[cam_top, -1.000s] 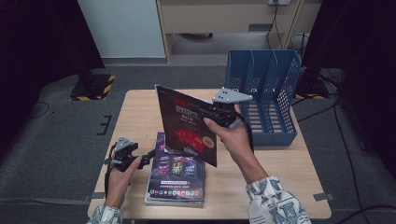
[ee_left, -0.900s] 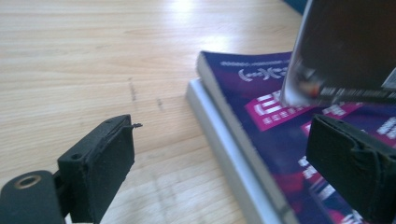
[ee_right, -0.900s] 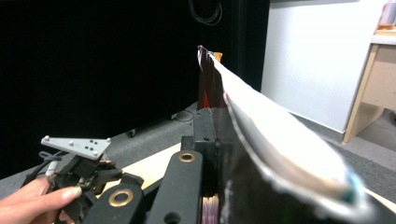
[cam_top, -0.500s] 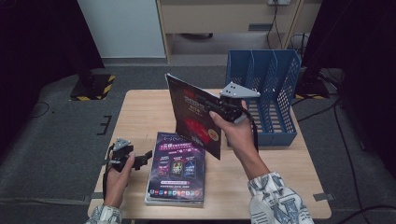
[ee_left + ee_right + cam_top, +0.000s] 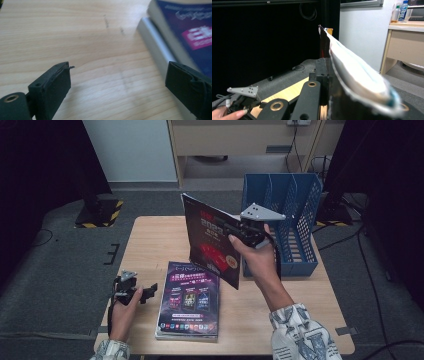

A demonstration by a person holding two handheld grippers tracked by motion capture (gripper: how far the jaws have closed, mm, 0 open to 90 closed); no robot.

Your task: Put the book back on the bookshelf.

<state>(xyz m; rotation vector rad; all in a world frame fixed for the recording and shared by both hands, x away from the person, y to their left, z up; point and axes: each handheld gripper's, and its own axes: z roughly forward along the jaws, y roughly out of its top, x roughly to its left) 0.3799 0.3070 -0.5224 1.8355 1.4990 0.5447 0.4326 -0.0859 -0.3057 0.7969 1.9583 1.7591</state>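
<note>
The red magazine (image 5: 212, 242) is held up off the counter (image 5: 150, 240), standing nearly upright with its long axis vertical and its cover facing the person's left, just beside the blue rack (image 5: 287, 220). The right gripper (image 5: 239, 231) has its jaws clenched on the magazine's edge. The left gripper (image 5: 145, 292) rests low at the counter's left with jaws released wide, holding nothing, beside the purple stack (image 5: 190, 300).

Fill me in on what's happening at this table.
A person works with a claw in each hand. The right claw is shut on a red-and-black magazine, holding it upright in the air beside the blue file rack. The left claw rests open on the wooden table, next to a stack of purple-covered magazines lying flat. The rack's slots look empty from above.
</note>
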